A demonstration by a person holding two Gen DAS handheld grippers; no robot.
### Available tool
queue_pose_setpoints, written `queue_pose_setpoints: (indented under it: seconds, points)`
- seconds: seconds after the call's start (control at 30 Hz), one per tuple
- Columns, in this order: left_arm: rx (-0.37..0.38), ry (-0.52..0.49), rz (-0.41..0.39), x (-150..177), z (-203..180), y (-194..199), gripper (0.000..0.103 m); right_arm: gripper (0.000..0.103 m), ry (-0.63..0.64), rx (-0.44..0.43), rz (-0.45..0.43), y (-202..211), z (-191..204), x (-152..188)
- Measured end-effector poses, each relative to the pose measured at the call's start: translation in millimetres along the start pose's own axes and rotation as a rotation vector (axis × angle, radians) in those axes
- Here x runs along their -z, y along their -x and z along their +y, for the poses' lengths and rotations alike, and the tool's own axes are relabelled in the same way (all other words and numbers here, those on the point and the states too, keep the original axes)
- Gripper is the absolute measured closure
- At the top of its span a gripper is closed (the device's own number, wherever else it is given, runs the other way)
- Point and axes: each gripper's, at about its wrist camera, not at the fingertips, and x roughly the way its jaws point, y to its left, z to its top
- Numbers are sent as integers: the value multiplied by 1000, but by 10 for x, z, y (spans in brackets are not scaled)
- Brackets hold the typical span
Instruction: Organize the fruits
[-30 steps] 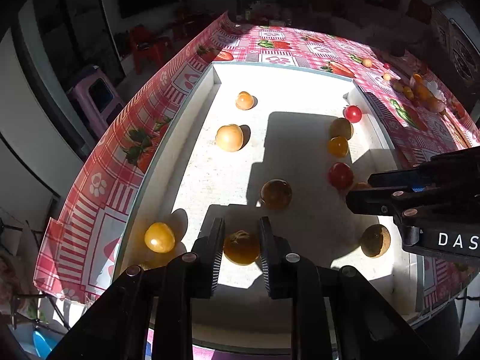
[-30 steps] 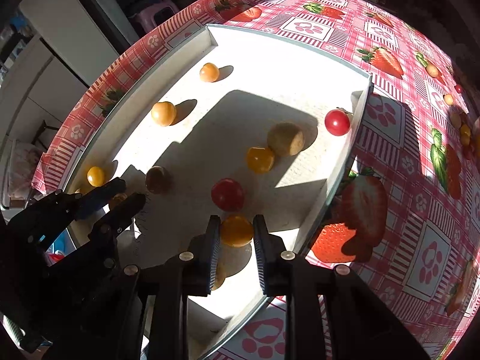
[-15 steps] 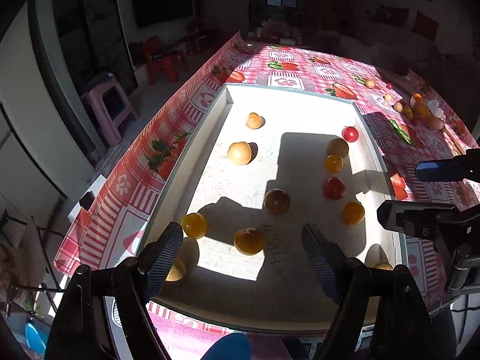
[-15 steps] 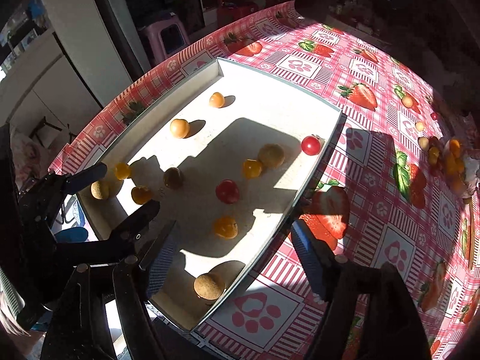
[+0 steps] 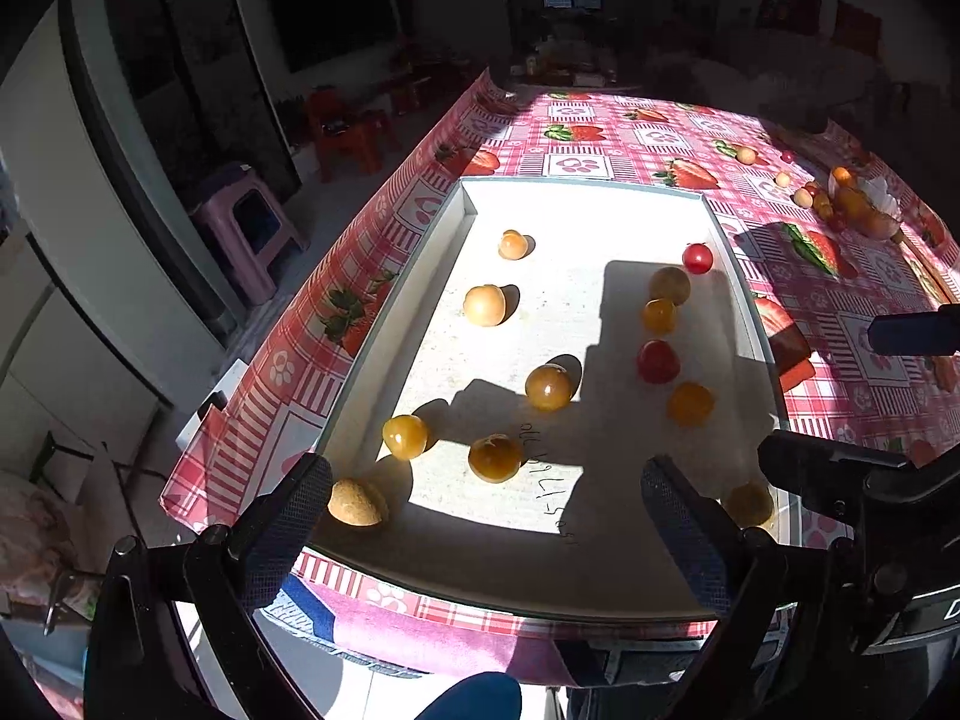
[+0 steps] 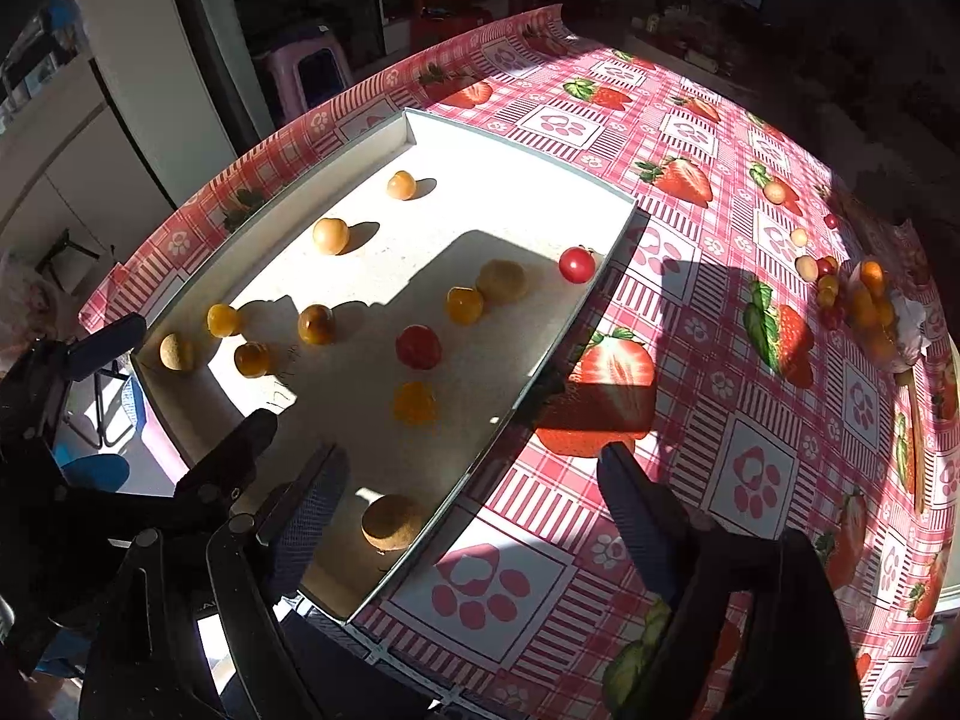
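Note:
A white rectangular tray (image 5: 456,222) (image 6: 606,252) lies on a strawberry tablecloth and holds several small round fruits, yellow, orange, tan and red. My left gripper (image 5: 480,510) is open and empty above the tray's near edge; an orange fruit (image 5: 495,457) lies on the tray just ahead of it. My right gripper (image 6: 474,486) is open and empty over the tray's near right corner; an orange fruit (image 6: 414,402) lies ahead and a tan fruit (image 6: 391,522) sits by its left finger (image 6: 306,510). Two red fruits (image 6: 418,346) (image 6: 577,264) lie further in.
A pile of more small fruits (image 6: 852,294) (image 5: 840,201) lies on the tablecloth at the far right. A purple stool (image 5: 246,228) and red stools stand on the floor to the left. The table's near edge runs just below the tray.
Both grippers opened, let go of an orange fruit each, and pulled back and up from the tray. The released fruits now rest on the tray floor.

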Motion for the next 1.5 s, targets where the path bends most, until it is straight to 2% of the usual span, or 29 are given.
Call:
queue_pose_setpoints:
  seconds: [0.03, 0.3, 1.5]
  points:
    - [-4, 2, -4, 6, -4, 21, 0, 0, -4, -2, -7, 10, -6, 11]
    - [0, 60, -3, 44, 33, 88, 0, 0, -26, 6, -13, 59, -66, 54]
    - [-41, 79, -19, 176, -48, 359, 0, 0, -42, 1, -57, 369, -54, 177]
